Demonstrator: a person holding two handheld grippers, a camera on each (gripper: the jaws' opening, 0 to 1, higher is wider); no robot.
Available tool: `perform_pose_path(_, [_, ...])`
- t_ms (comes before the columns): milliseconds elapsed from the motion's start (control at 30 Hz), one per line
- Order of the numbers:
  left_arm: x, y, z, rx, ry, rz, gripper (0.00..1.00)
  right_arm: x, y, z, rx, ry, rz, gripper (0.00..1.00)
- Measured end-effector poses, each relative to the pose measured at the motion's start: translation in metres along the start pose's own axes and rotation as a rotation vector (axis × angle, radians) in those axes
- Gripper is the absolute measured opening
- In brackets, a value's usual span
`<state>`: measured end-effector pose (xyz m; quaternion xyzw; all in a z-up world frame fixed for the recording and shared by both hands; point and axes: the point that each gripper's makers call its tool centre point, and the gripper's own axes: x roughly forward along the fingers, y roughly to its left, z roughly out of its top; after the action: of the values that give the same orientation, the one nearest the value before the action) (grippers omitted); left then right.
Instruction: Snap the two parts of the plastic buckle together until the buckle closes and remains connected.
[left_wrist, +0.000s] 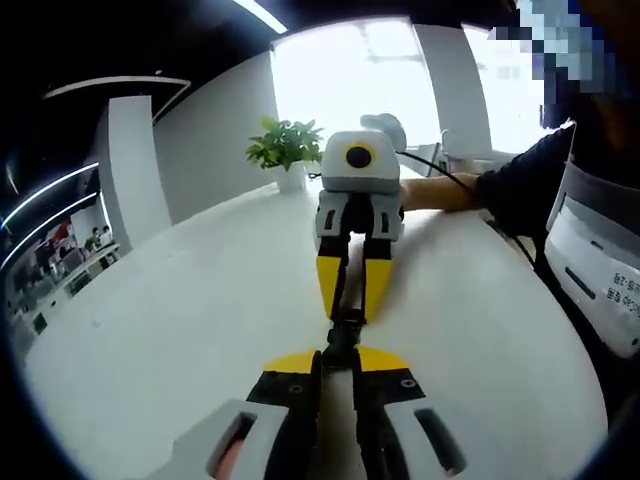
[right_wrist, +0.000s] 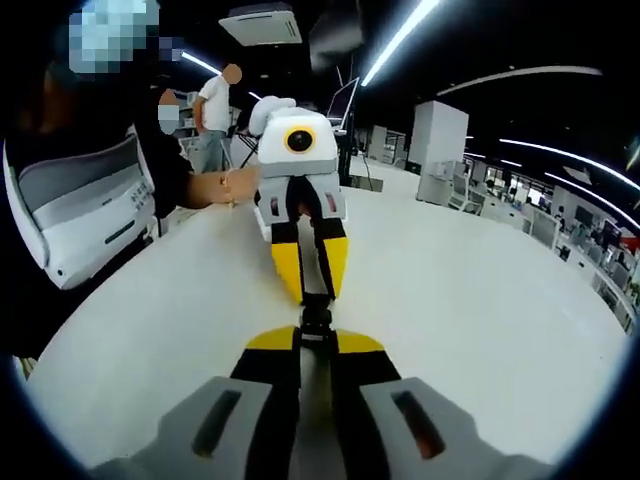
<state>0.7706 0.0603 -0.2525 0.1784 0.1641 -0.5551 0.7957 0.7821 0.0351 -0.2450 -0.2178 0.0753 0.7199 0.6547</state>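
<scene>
white table (left_wrist: 150, 330), bright window (left_wrist: 350, 80), ceiling lights (right_wrist: 400, 40).

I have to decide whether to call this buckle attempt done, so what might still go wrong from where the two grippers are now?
1. The black buckle is hidden between the yellow tips of the left gripper and right gripper, so you cannot tell if it has latched; letting go could leave it apart.
2. Both grippers meet nose to nose above the white table; uneven pushing may twist the buckle out of line.
</scene>
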Motion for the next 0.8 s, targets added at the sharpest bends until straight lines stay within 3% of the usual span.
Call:
perform_pose_path(500, [0.0002,-0.0003,-0.0004,0.001,-0.018,-0.025,0.09,0.0041,-0.0026,-0.0004,-0.004,-0.012,0.021,0.08])
perform_pose_path(800, [0.0015,-0.007,-0.0004,0.004,-0.021,-0.073,0.09,0.0027,0.0045,0.0001,-0.058,-0.004,0.084,0.07])
